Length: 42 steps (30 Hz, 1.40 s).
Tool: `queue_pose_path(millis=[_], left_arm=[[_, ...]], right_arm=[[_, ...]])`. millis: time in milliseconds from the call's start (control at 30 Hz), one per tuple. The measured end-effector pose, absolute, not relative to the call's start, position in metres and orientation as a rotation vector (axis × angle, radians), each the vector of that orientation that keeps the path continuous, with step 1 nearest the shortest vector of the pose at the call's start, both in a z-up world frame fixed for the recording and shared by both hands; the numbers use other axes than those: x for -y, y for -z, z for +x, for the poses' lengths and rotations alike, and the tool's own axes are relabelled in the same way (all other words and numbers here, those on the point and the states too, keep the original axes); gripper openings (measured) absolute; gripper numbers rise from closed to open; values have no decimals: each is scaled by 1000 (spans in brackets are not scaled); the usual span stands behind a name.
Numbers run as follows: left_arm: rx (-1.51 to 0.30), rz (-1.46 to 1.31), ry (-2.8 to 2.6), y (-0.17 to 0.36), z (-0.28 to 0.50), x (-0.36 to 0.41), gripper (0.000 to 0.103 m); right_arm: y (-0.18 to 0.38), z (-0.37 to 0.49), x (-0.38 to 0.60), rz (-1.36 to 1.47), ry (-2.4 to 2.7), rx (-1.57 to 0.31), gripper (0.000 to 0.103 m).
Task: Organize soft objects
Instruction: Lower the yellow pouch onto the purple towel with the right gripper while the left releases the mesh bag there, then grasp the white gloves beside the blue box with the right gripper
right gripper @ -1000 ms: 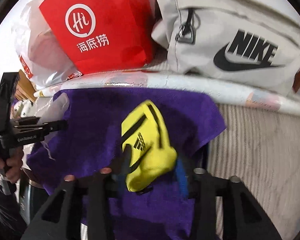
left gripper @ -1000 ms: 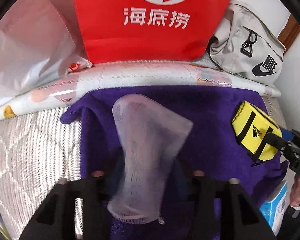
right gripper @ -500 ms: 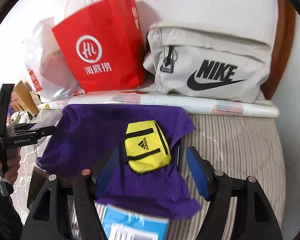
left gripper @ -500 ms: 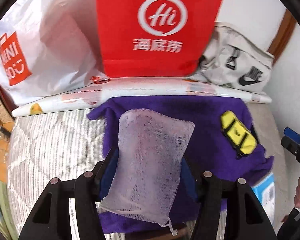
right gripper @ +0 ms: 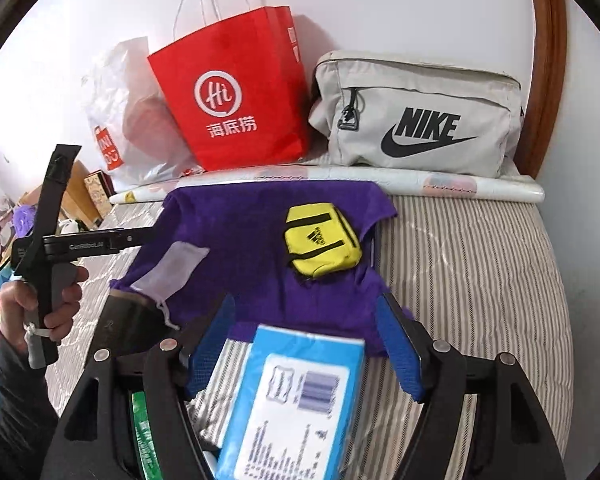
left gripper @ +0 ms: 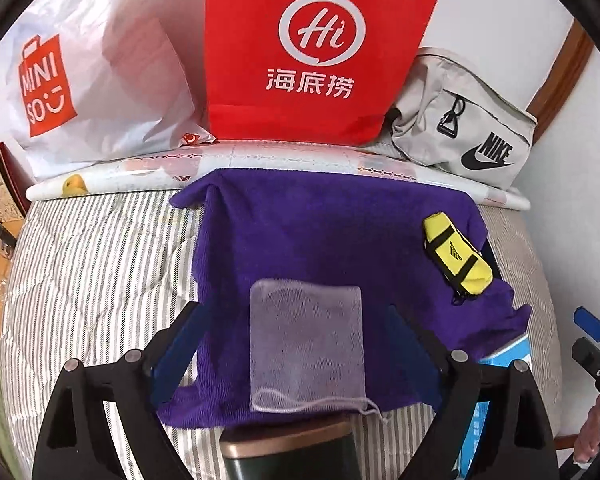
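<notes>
A purple towel (left gripper: 320, 232) lies spread on the striped bed; it also shows in the right wrist view (right gripper: 236, 240). A white mesh pouch (left gripper: 306, 340) lies flat on the towel's near edge, between the open jaws of my left gripper (left gripper: 296, 344), which does not touch it. The pouch also shows in the right wrist view (right gripper: 172, 268). A small yellow Adidas pouch (left gripper: 456, 260) lies on the towel's right side, also seen in the right wrist view (right gripper: 322, 240). My right gripper (right gripper: 308, 344) is open and empty, pulled back above a blue box (right gripper: 296, 400).
A red paper bag (left gripper: 320, 52), a white Miniso bag (left gripper: 80, 80) and a grey Nike bag (left gripper: 464, 128) stand along the wall behind a rolled mat (left gripper: 260, 160). A dark round container (left gripper: 288, 456) sits at the bed's near edge. The striped mattress (right gripper: 480, 280) extends right.
Both grippers have opened and drawn back. The left let go of the mesh pouch, the right let go of the yellow pouch; both pouches now lie on the towel.
</notes>
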<state>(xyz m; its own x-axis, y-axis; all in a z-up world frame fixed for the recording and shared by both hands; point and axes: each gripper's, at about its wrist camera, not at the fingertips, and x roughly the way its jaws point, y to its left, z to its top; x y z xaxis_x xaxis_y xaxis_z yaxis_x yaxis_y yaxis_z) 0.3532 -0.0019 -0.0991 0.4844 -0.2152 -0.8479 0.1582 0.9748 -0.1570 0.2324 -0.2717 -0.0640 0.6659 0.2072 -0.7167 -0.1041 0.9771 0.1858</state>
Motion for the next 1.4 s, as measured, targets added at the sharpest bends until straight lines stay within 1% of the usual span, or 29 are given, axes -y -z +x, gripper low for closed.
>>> queue_pose_path(millis=[333,433,500,567,700,933,1167,1300,1400], left_arm=[[-941,-57,246,73,289,-12,89],[-943,-53,242,68,263,-14,89],[-959,-44,238,69,246,-14,89],[-950,-46,250,68,229,-14,89],[-972,-75,254,77,195,-17,89],[-981,-90,256,101,143,-21,90],[-1029,-103,247,128,114,-19,90],[-1034,-104,253,135,108,-14,90],[-1045,-104,268,139,108,-10,90]], right_arm=[[64,183,256,146,-214,-778,72],[66,161,253,140,-222,-781,72],[68,150,249,101,-250,-814,72],[70,130,244,61,-251,-805,72],[82,96,241,55,-278,-810,72],[123,54,251,96,-262,-857,72],[164,18,263,144,-263,-930,72],[172,13,262,153,-260,-920,72],[165,19,257,174,-280,-864,72]])
